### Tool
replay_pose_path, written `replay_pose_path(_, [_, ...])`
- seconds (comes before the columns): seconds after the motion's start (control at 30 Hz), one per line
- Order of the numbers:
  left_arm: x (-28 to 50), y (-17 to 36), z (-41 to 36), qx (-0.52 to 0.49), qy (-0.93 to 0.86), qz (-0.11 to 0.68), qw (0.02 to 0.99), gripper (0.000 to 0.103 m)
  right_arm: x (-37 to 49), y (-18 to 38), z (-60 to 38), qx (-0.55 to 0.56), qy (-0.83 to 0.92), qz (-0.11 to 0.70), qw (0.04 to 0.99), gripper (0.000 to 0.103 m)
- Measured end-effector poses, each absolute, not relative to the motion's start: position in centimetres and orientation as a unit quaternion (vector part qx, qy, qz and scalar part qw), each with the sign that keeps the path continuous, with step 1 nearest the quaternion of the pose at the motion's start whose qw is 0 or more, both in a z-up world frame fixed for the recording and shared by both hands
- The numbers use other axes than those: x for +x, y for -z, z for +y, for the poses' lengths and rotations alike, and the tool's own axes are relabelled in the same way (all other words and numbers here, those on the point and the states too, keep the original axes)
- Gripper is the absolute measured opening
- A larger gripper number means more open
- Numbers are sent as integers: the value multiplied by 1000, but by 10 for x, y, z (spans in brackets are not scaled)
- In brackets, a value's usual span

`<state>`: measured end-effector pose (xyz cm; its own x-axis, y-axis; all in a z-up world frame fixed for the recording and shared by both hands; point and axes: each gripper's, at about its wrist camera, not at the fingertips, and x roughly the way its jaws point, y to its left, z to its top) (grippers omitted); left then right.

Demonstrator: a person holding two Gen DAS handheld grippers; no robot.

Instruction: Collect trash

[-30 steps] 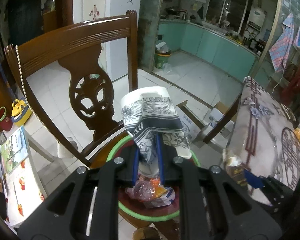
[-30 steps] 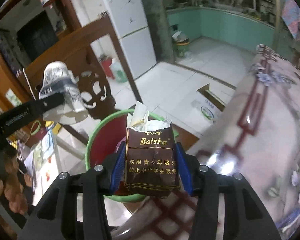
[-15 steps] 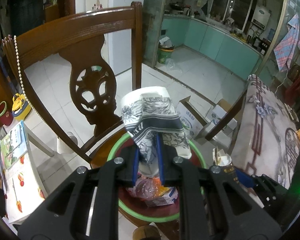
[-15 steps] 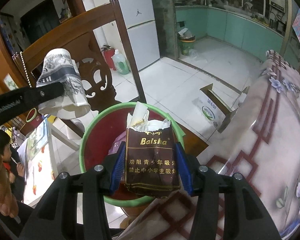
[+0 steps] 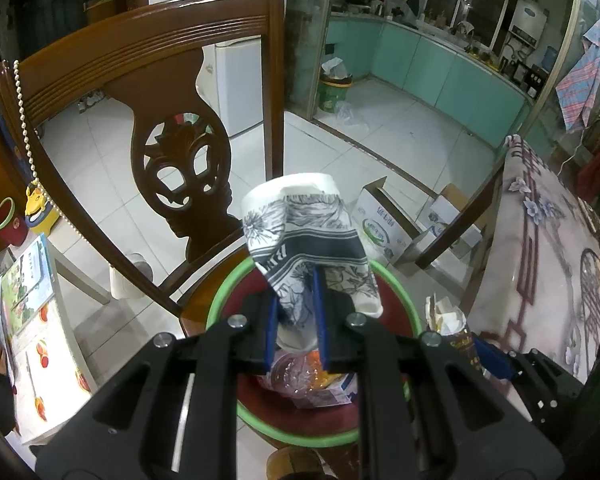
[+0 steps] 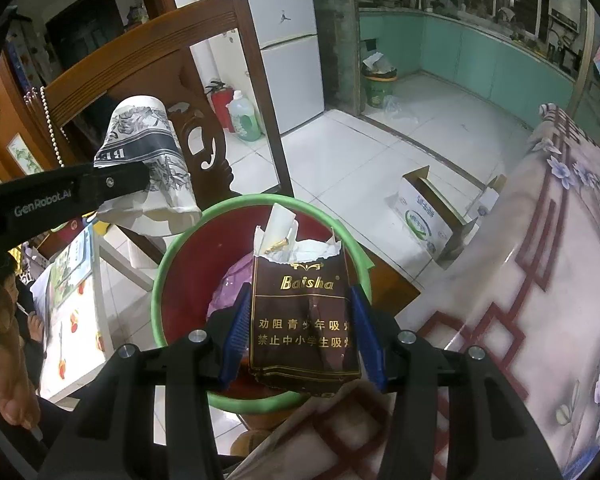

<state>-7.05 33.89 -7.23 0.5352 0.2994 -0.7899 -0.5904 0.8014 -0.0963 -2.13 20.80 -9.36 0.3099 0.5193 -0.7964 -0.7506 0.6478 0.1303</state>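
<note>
**Desk:** What is shown over the bin?

**Caption:** A crushed paper cup is pinched flat between the pads of the left gripper, held above the far rim of a green-rimmed red trash bin. A torn brown cigarette pack is clamped by its side edges in the right gripper, just over the bin's near side, beside the patterned table.

**Desk:** What could be expected to go wrong?

**Caption:** The cup is seen jutting past the rim toward the carved wooden chair; if released there, it could be tipped outside onto the floor. The pack is held low at the near edge, so it may be caught on the rim. Loose paper sticking from the pack's torn top could also be shed. The bin's footing cannot be made out.
</note>
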Motion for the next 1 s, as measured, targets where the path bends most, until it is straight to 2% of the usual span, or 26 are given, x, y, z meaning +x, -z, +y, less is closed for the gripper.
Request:
replay_pose_path(0.03, [-70,72,338,-178,-261,407,857,16,-21,94,208,-135,-399,431,798,51])
replay_pose_path(0.07, [-70,72,339,-179,-265,407,856,19,-21,94,208,-136,-399,430,798,59])
replay_pose_path(0.1, [-70,72,339,-177,-271,407,854,37,-21,94,208,-138,-399,431,797,78])
replay_pose_path(0.13, [-70,71,339,-177,-276,403,855,53,-22,93,206,-138,-395,427,802,81])
replay_pose_path(0.37, [-67,69,332,-168,-281,403,855,58,-22,82,169,-131,-379,415,817,81])
replay_pose_path(0.47, [-61,66,321,-163,-271,402,859,69,-22,72,138,-132,-360,409,828,81])
replay_pose_path(0.53, [-56,64,310,-160,-259,403,863,73,-21,64,110,-133,-341,402,839,85])
replay_pose_path(0.7, [-36,52,264,-133,-224,399,879,78,-17,42,45,-136,-296,390,861,88])
replay_pose_path(0.8, [-25,45,231,-112,-201,394,890,81,-16,27,2,-137,-268,379,875,94])
replay_pose_path(1.0, [0,28,148,-74,-129,380,913,86,-11,3,-70,-91,-221,359,902,96])
